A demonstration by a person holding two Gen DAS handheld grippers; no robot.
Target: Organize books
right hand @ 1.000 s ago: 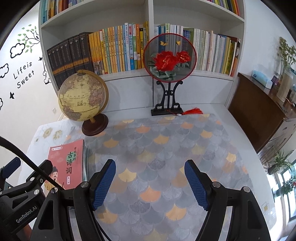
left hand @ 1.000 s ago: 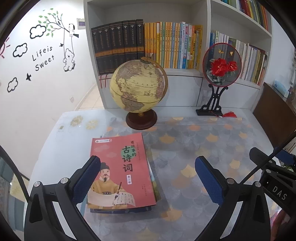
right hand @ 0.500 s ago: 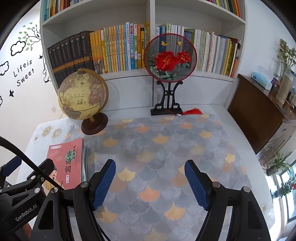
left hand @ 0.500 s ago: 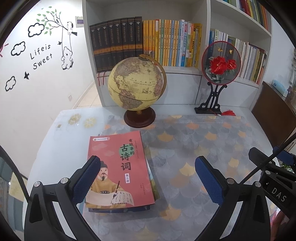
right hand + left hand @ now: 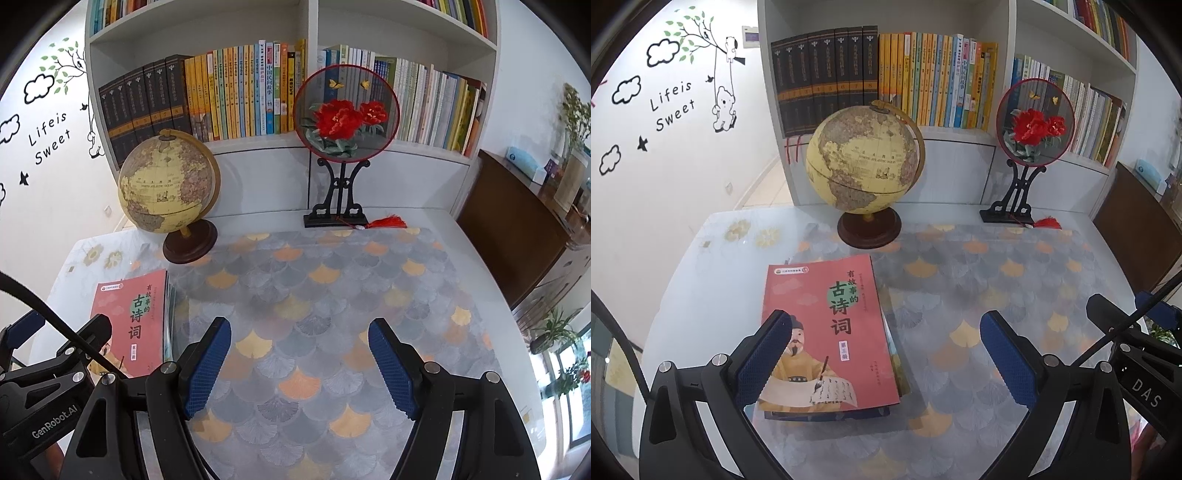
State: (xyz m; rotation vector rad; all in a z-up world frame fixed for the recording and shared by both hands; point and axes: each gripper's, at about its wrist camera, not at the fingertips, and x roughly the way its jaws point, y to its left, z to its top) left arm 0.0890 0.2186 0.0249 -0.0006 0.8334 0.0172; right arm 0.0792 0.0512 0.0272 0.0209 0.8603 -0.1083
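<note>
Readable text in the room

Wall (image 5: 646,177) decal: "Lifeis Sweet"; red book (image 5: 827,332): "有故事的古诗词"; left tool (image 5: 48,380): "GenRobot.AI"; right tool (image 5: 1145,354): "DAS".

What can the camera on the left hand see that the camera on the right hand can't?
Only the left wrist view shows the teddy bear on a swing sticker on the wall and the whole cover of the red book, down to the man writing on it. Only the right wrist view shows the potted plants by the window and the dried flowers on the brown cabinet. Both show the globe, the round flower fan on its stand, the bookshelf and the patterned table.
</note>
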